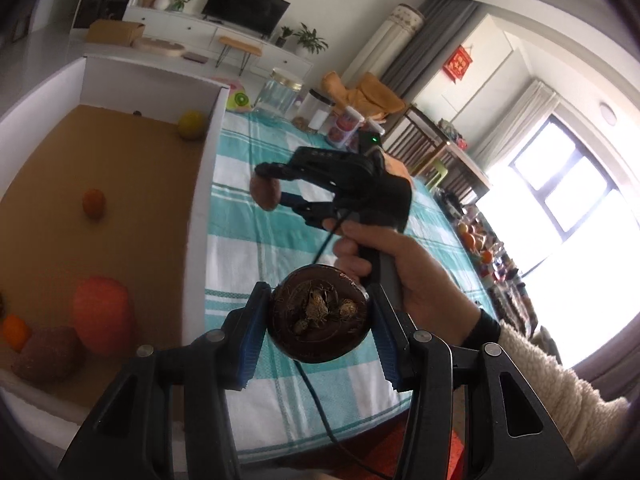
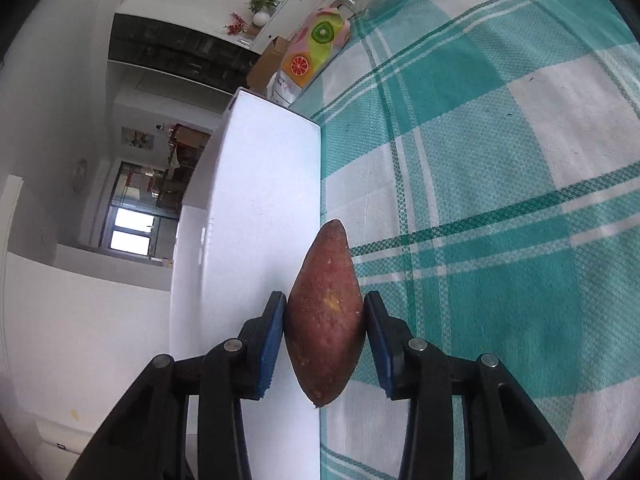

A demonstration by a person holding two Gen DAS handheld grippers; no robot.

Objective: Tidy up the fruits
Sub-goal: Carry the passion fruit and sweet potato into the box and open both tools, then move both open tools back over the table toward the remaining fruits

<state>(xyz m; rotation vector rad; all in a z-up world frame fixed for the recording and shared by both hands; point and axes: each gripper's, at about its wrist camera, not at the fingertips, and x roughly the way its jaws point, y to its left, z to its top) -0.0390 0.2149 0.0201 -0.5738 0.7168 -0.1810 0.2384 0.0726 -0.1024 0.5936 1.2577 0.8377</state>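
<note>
My left gripper is shut on a dark brown round fruit with a dried calyx, held above the checked tablecloth. My right gripper is shut on a reddish-brown sweet potato, its pointed end facing forward, right beside the white box wall. The left wrist view shows that right gripper from the side, held by a hand, with the sweet potato near the box's right wall. Inside the box lie a yellow-green fruit, a small orange, a large orange fruit and a brown fruit.
The teal and white tablecloth covers the table. At its far end stand glass jars, a fruit-printed bag and small containers. A cable trails from the right gripper. Chairs and a cluttered shelf sit beyond the table's right side.
</note>
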